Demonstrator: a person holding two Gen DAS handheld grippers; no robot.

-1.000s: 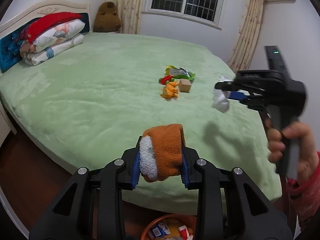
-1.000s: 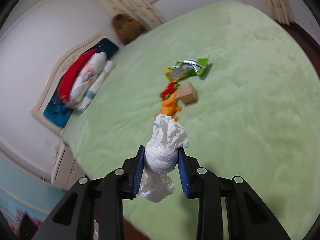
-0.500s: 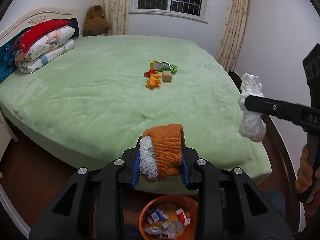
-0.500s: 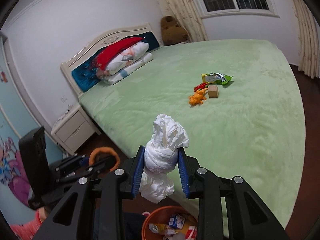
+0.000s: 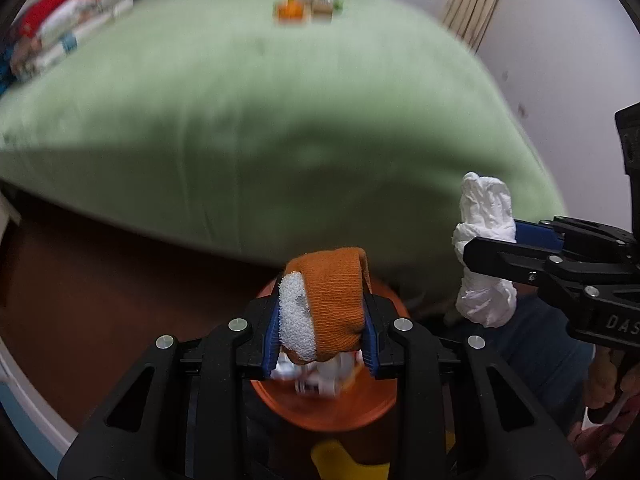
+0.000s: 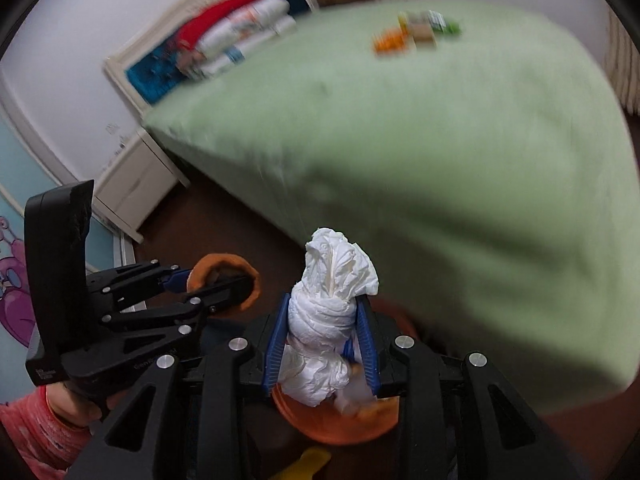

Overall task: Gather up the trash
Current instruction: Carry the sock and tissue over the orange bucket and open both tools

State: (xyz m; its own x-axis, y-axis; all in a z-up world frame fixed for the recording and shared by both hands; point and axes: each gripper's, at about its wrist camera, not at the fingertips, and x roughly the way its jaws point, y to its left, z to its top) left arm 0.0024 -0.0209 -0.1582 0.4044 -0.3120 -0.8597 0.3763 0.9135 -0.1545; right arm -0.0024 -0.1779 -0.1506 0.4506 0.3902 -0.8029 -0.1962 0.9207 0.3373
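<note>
My left gripper (image 5: 322,328) is shut on a rolled orange sock with a white toe (image 5: 326,308), held right above the orange trash bin (image 5: 328,412) on the floor. My right gripper (image 6: 322,344) is shut on a crumpled white tissue (image 6: 326,312), also over the trash bin (image 6: 340,420). From the left wrist view the right gripper (image 5: 486,240) and its tissue (image 5: 484,248) come in from the right. From the right wrist view the left gripper (image 6: 216,288) with the sock (image 6: 224,286) shows at the left. The bin holds several pieces of trash.
The green bed (image 5: 280,120) fills the view ahead, with an orange toy (image 5: 292,10), a small box and a green wrapper far back. Folded bedding (image 6: 240,28) lies at the headboard. A white nightstand (image 6: 132,184) stands left; dark wood floor (image 5: 100,280) surrounds the bin.
Both grippers have drawn back from the bed and dropped toward the bin on the floor, tilting downward. Each still grips its item. The views are blurred by motion.
</note>
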